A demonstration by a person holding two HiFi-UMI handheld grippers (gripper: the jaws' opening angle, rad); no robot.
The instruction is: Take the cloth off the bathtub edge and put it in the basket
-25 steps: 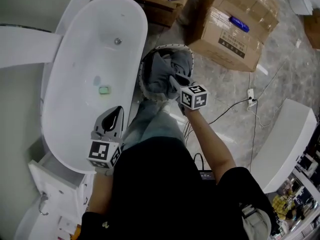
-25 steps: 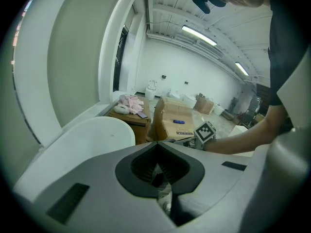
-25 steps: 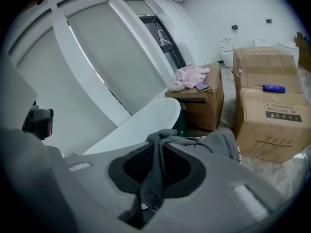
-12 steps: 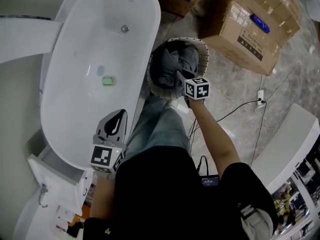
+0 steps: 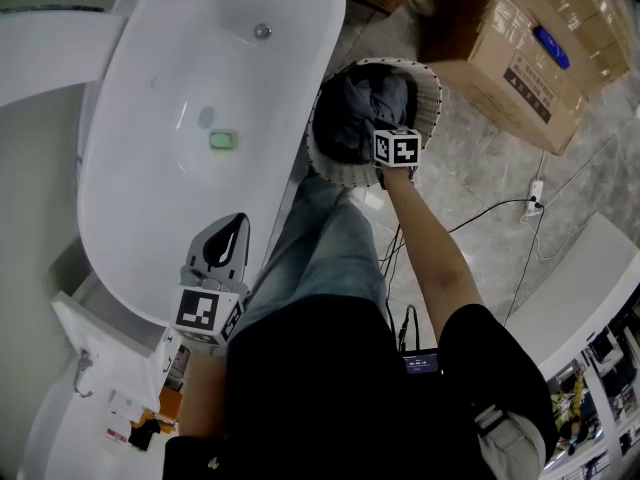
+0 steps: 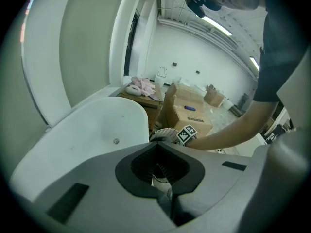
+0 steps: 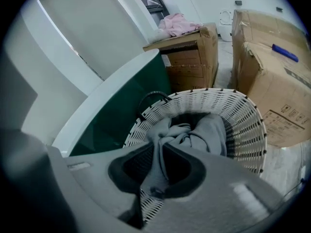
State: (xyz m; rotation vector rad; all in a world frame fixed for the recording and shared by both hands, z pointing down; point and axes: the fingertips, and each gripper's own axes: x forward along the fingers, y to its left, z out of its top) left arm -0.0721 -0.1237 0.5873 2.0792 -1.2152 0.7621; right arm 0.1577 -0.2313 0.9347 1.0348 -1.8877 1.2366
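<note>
Fingers, right gripper (image 7: 156, 149): clenched on grey cloth (image 7: 214, 132) in white basket (image 7: 250, 130).
Fingers, left gripper (image 6: 156, 147): closed, empty, over near bathtub (image 6: 97, 125) end.

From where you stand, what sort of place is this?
Probably a mock-up bathroom in a storeroom or workshop, not a home: a freestanding white bathtub stands beside taped cardboard boxes, with a white basket holding a grey cloth between them.
</note>
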